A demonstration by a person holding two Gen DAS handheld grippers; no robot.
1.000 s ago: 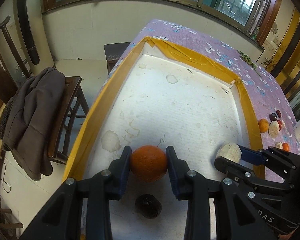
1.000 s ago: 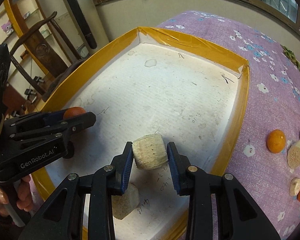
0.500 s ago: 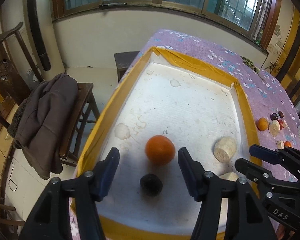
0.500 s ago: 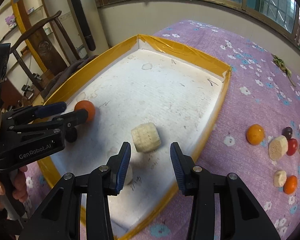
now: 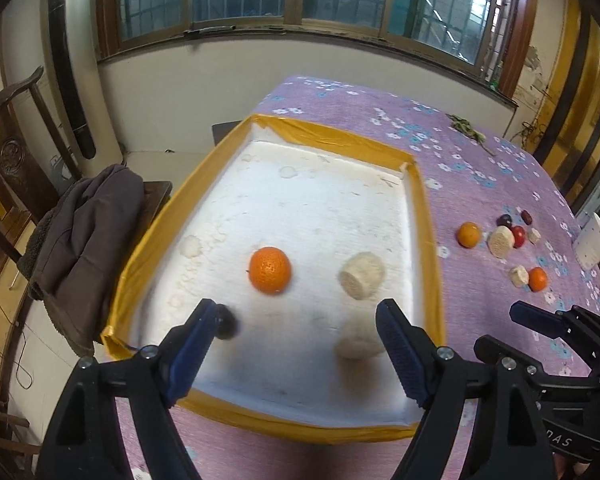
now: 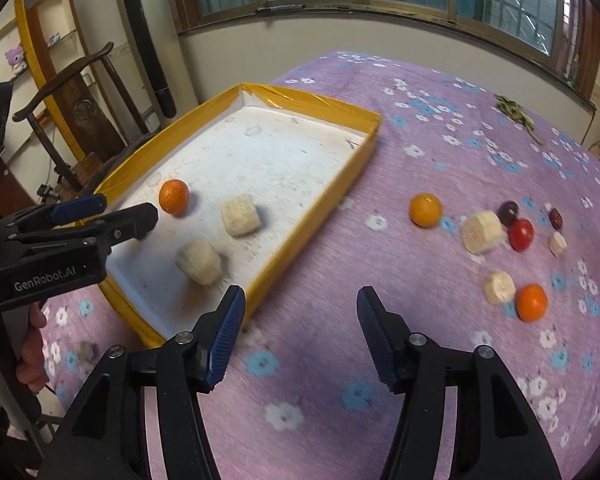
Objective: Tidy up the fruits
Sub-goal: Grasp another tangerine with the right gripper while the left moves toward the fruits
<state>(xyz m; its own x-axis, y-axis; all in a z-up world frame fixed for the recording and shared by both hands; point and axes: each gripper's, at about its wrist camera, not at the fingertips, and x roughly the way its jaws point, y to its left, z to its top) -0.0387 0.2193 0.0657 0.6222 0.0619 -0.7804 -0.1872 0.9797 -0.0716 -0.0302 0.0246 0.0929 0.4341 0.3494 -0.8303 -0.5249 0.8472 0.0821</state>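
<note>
Orange [image 5: 270,270] lies in tray [image 5: 428,240] (beyond both wide-spread jaws).

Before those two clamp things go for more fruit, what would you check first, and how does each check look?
1. Left gripper jaws open, holding nothing: ok.
2. Right gripper jaws open, holding nothing: ok.
3. Orange rests inside the tray: ok.
4. Two pale chunks lie in the tray, apart from the orange: ok.
5. Loose fruit on the purple cloth, unobstructed: ok.
6. Dark fruit by the left jaw, blurred: cannot tell.
</note>
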